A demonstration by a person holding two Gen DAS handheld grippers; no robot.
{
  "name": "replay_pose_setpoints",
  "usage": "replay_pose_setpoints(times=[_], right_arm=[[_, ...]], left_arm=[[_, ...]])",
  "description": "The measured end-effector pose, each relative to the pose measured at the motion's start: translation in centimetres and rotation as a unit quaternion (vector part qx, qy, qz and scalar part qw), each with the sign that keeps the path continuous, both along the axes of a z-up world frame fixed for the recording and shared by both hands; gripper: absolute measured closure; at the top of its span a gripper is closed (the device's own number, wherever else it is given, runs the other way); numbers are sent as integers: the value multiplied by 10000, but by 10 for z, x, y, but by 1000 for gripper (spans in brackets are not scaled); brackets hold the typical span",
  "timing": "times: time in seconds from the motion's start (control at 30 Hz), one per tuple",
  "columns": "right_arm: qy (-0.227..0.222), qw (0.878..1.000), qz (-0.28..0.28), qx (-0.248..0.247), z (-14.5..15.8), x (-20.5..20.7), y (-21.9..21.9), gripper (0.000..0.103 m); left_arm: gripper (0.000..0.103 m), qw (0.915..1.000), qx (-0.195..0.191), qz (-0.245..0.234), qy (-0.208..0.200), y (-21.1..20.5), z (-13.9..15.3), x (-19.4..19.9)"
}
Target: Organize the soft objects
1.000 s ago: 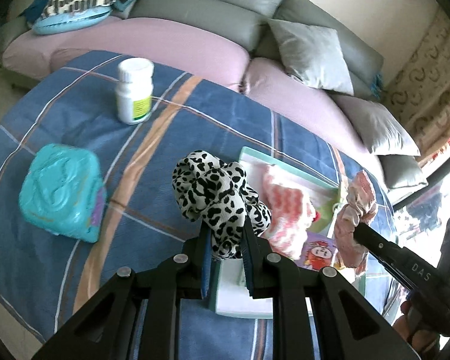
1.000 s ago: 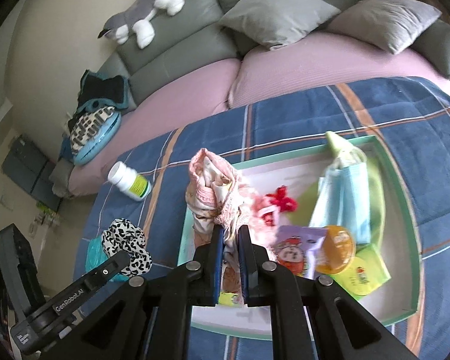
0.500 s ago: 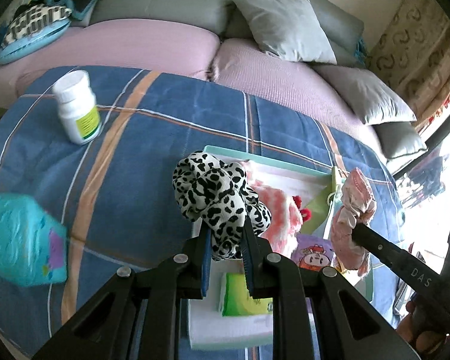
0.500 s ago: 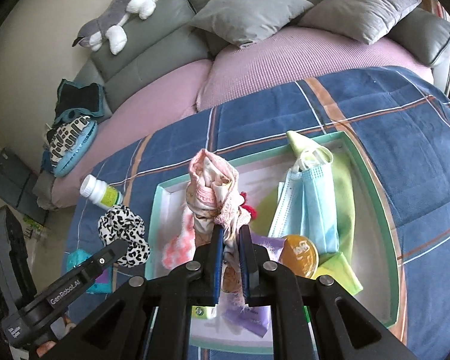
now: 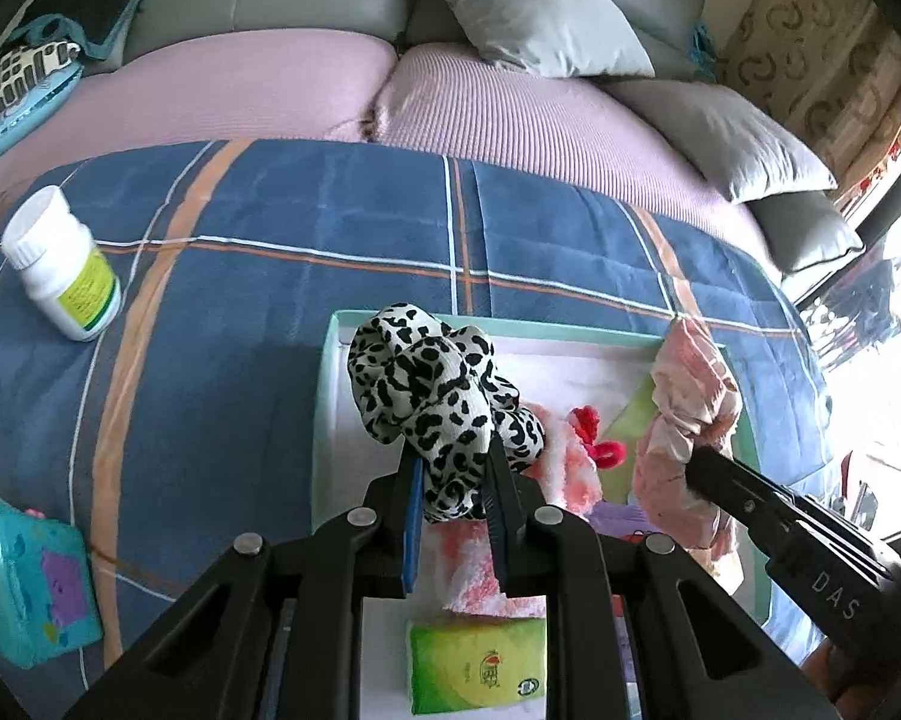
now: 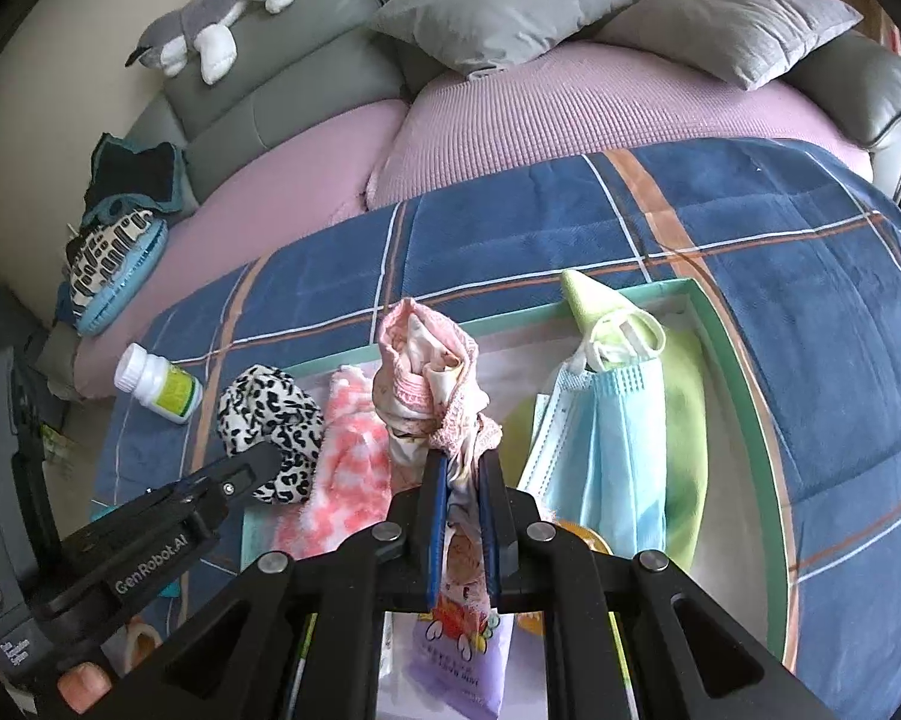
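- The left gripper is clamping a black-and-white leopard-print scrunchie, its two pads pressed tight on the bunched fabric.
- That scrunchie is hanging above the near-left corner of a shallow mint-rimmed tray that is lying on a blue plaid blanket.
- The right gripper is pinching a pink scrunchie in the same way, jaws closed on the cloth, with the fabric standing up from between the pads.
- From the right wrist view, the pink scrunchie is hovering over the middle of the tray, between a pink-and-white fluffy cloth and a light blue face mask.
- In the tray, a green cloth is lying under the mask, a purple cartoon-printed packet is sitting at the near edge, and a green tissue pack is resting just beside it.
- Outside the tray, a white pill bottle is standing on the blanket to the left, and a teal case is lying nearer the left edge.
- Behind the blanket, grey cushions are leaning on a sofa, and a grey-and-white plush dog is lying on its backrest.
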State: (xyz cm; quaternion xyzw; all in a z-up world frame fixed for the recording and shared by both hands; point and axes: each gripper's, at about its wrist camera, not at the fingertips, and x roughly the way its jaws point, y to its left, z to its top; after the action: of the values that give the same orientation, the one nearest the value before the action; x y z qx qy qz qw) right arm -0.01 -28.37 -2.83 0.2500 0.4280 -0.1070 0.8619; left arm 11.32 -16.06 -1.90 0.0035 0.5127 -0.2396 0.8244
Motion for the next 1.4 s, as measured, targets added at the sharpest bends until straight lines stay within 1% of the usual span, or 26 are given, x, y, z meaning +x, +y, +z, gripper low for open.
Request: replay_pose_setpoints(times=[0.2,0.27,0.3,0.37,0.4,0.43,0.47,0.5,0.53,0.63,0.77,0.8,0.83,0.87,0.9,0.93,0.97,1.03,1.1,1.17,1.2,1.23,1.27,1.3,1.4], right_arm=[[319,9993,109,-167,-15,12,4,89],[396,9989,150,-203,-19,14,6,89],[413,9988,158,-219,-20,14,6,89],[447,9985,188,-250,-20,14,7,89],[462,9984,197,-273,-19,13,8,89],[478,9982,193,-306,-19,13,8,85],[490,9980,179,-366,-17,12,9,80],[494,9978,171,-402,-15,11,10,69],[474,9978,162,-443,-12,10,10,60],[439,9977,198,-478,-6,5,13,59],[465,9960,255,-716,3,-4,23,59],[481,9955,263,-775,4,-6,25,56],[499,9946,271,-863,5,-9,28,49],[512,9936,284,-966,7,-13,32,46],[518,9930,292,-1016,8,-14,34,38],[528,9922,305,-1086,9,-18,38,35],[536,9918,313,-1115,10,-21,41,34],[560,9911,353,-1153,10,-26,46,31],[609,9901,404,-1197,8,-32,52,27],[634,9895,424,-1228,6,-36,56,26],[649,9893,427,-1235,5,-38,58,24],[671,9891,439,-1233,4,-41,62,21],[678,9891,437,-1235,2,-44,64,20],[688,9889,431,-1241,1,-45,66,18],[751,9883,436,-1253,-4,-51,73,18]], left_arm=[[84,9998,127,-62,119,-7,-11,5],[81,9998,128,-68,147,-7,-13,5],[78,9998,149,-62,151,-7,-13,5],[66,9997,179,-48,167,-5,-14,4],[58,9997,140,-40,206,-3,-14,4],[54,9997,98,-30,229,-1,-13,3],[54,9997,69,-21,244,1,-12,2],[53,9997,67,-14,236,2,-10,2],[51,9998,70,-6,208,4,-8,0],[46,9999,37,35,140,9,2,-5],[40,9995,178,259,62,19,13,-11],[39,9994,200,298,23,22,16,-14],[38,9992,231,335,-28,26,19,-16],[36,9989,278,358,-82,29,21,-19],[33,9987,317,388,-118,32,23,-22],[30,9981,383,456,-182,37,25,-25],[28,9976,424,507,-229,40,26,-28],[18,9961,519,638,-323,47,27,-33],[18,9942,609,770,-439,56,28,-39],[17,9927,684,856,-498,65,29,-45],[15,9922,709,886,-516,68,28,-49],[9,9918,728,902,-532,72,28,-52],[7,9916,749,907,-546,74,27,-55],[7,9909,796,928,-571,78,27,-59],[7,9899,872,953,-582,86,26,-68]])
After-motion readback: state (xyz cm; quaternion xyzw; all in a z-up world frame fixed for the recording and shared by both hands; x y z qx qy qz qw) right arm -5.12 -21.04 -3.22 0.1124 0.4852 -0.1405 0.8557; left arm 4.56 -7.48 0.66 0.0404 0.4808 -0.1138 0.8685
